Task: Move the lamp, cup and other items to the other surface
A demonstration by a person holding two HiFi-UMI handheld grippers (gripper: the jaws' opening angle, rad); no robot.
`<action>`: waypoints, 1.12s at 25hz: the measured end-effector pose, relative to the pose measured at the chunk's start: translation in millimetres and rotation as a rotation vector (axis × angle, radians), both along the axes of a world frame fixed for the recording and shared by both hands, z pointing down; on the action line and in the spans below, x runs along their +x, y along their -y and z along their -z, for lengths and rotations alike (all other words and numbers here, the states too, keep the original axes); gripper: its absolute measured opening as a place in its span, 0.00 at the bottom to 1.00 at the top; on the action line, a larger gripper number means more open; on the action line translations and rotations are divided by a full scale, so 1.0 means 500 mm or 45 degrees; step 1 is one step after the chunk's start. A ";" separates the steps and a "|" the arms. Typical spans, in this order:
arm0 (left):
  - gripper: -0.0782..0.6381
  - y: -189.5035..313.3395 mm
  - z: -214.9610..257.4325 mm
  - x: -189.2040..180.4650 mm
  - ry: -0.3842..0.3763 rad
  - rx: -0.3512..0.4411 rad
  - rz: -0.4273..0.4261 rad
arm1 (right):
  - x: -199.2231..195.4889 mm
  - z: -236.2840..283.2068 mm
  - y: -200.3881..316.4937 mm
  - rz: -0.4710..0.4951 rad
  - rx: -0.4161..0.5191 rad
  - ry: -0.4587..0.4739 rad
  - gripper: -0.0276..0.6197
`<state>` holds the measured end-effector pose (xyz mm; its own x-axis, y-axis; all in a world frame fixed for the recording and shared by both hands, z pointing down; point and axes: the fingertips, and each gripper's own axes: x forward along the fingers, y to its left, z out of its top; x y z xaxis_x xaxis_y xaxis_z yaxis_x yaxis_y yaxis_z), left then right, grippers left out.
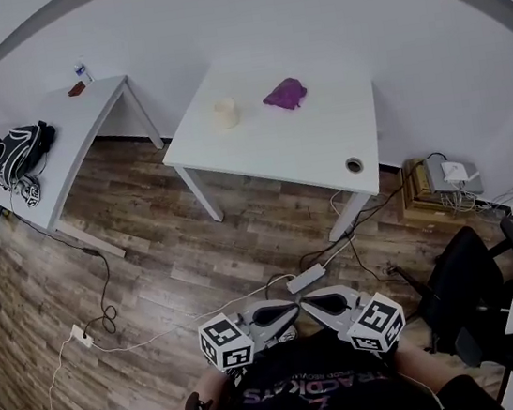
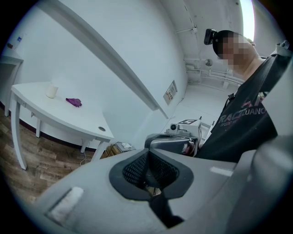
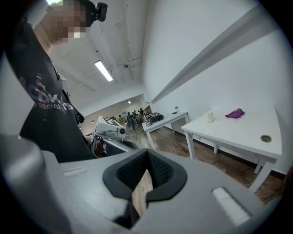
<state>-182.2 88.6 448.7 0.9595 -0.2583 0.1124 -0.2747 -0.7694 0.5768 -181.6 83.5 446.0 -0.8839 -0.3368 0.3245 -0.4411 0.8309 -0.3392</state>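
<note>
A cream cup [image 1: 226, 113] and a crumpled purple cloth [image 1: 285, 94] lie on the white table [image 1: 324, 142] across the room. Both show again in the left gripper view, cup [image 2: 51, 91] and cloth [image 2: 73, 102], and in the right gripper view, cup [image 3: 209, 116] and cloth [image 3: 235, 113]. My left gripper [image 1: 286, 314] and right gripper [image 1: 313, 303] are held close to my chest, tips facing each other, far from the table. The left gripper [image 2: 147, 153] and the right gripper [image 3: 147, 153] are both shut, with nothing between the pads.
A second white table [image 1: 66, 131] at the left carries a backpack [image 1: 22, 152], a small bottle [image 1: 82, 74] and a dark red item [image 1: 76, 88]. Cables and a power strip [image 1: 305, 279] lie on the wood floor. A black office chair [image 1: 478, 301] stands at my right.
</note>
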 end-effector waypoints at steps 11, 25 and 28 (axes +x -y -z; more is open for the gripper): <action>0.11 -0.010 0.000 -0.011 -0.013 -0.018 0.024 | -0.010 0.003 -0.013 0.014 0.003 -0.001 0.05; 0.10 -0.019 -0.005 0.010 0.012 -0.021 -0.027 | 0.012 0.002 -0.019 -0.044 0.018 0.023 0.05; 0.10 -0.017 -0.005 0.007 0.017 -0.026 -0.023 | 0.009 0.003 -0.020 -0.040 0.012 0.018 0.05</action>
<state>-178.5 97.2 451.3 0.9625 -0.2382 0.1302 -0.2683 -0.7624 0.5889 -177.0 93.3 444.4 -0.8773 -0.3675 0.3087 -0.4623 0.8197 -0.3382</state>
